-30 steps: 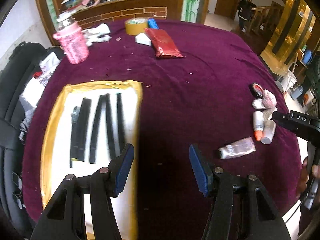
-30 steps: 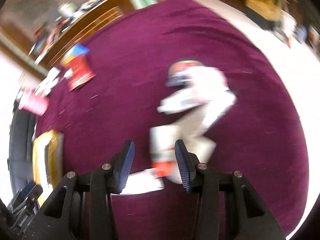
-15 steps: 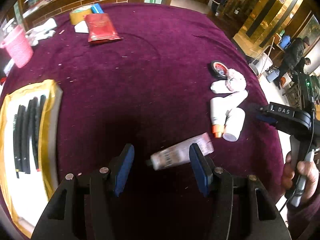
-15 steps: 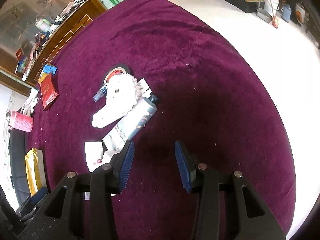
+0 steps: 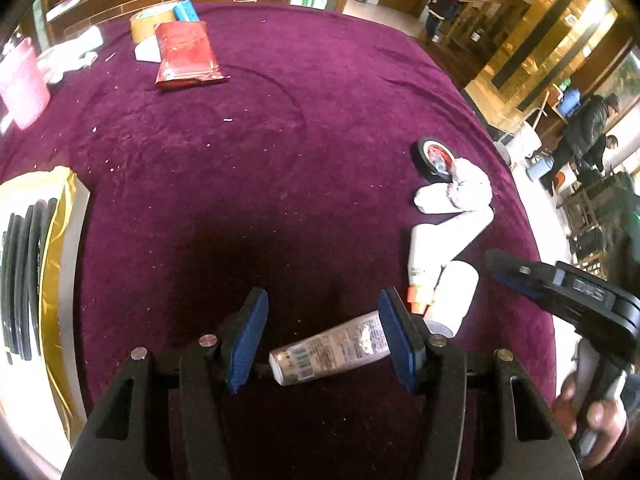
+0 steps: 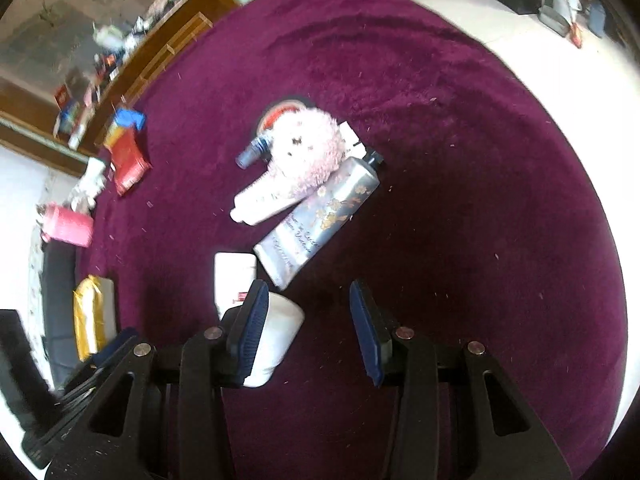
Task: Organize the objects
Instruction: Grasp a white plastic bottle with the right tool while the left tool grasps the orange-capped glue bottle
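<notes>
My left gripper point(image 5: 322, 340) points down at the purple tablecloth point(image 5: 280, 140), open. A silver tube with a barcode point(image 5: 332, 348) lies on the cloth between its blue pads, which do not press on it. To the right lies a heap: a white bottle point(image 5: 452, 300), an orange-capped white bottle point(image 5: 420, 276), a flowered silver tube point(image 6: 320, 216), a pink fluffy toy point(image 6: 308, 152) and a small wheel point(image 5: 436, 158). My right gripper point(image 6: 310, 332) hovers open over the heap's near end. The white bottle point(image 6: 276, 340) lies under its left finger, and nothing is gripped.
A yellow-edged tray point(image 5: 60, 240) with black strips sits at the left table edge. A red packet point(image 5: 184, 56), a tape roll point(image 5: 152, 24) and a pink cup point(image 5: 24, 88) stand at the far side. A hand point(image 5: 592, 420) holds the right gripper's handle. People stand beyond the table's right edge.
My left gripper has swung right from the tray and sunk over the barcode tube, which now lies between its fingers. The right gripper has edged closer to the white bottle. Neither opening has changed.
</notes>
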A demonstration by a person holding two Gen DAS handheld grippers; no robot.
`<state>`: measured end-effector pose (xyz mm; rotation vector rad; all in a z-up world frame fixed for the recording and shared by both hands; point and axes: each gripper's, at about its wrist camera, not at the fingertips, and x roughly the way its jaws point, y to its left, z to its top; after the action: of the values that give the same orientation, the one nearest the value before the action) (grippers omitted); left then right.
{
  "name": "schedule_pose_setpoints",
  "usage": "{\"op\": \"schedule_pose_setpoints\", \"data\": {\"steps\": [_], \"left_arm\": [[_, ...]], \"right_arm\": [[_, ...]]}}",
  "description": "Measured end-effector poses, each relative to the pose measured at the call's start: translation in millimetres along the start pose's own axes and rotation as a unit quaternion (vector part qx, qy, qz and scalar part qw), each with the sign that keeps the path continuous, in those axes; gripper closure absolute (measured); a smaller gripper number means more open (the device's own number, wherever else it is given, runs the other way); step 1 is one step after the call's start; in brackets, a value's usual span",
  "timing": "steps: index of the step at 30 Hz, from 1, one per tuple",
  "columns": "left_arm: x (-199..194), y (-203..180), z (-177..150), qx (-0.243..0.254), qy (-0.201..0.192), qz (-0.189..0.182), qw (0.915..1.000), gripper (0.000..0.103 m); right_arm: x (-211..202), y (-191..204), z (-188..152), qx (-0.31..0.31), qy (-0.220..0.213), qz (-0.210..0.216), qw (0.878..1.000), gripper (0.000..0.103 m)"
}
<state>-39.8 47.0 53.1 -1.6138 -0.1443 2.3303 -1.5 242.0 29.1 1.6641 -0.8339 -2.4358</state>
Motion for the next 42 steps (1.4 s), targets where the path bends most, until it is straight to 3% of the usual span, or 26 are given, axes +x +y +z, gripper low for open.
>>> {"op": "schedule_pose_setpoints", "data": {"steps": [5,9,13,16,25,33,36,37,39,42], "left_arm": [[2,6,5,-0.019,0.001,-0.009,0.9998,0.052],[1,5,10,-0.015,-0.004,-0.012,0.9998,0.052],[4,2,13,-0.009,0.001,-0.011,0.9999,0.052],[10,-5,13,0.001,0.007,-0.017,0.9998,0.052],[40,-45,25,0.028,0.021,-0.048,0.9982,0.053],[71,-86,25,0.111,0.014,-0.002,0.9937,0.053],[73,-92,21,0.14,-0.012,0.013,0.99,0.053],[73,-93,20,0.146,-0.015,0.016,0.9891,0.055],[70,-91,16,0.155,-0.025,0.024,0.9873,0.077],[64,-77,18,0.128,-0.009,-0.006,0.9917,0.081]], "right_arm": [[12,21,-12,-0.021,0.041,0.02,0.999,0.063],[40,38,-19,-0.049,0.072,-0.021,0.996,0.063],[42,52,-17,-0.079,0.054,-0.031,0.995,0.063],[36,51,-16,-0.088,0.049,-0.039,0.994,0.071],[16,12,-21,-0.074,0.038,-0.072,0.994,0.071],[12,2,-25,-0.077,0.034,-0.077,0.993,0.072],[12,2,-24,-0.077,0.033,-0.077,0.993,0.072],[12,2,-24,-0.079,0.032,-0.078,0.993,0.072],[12,2,-25,-0.082,0.028,-0.08,0.993,0.072],[12,1,-25,-0.086,0.026,-0.077,0.993,0.072]]}}
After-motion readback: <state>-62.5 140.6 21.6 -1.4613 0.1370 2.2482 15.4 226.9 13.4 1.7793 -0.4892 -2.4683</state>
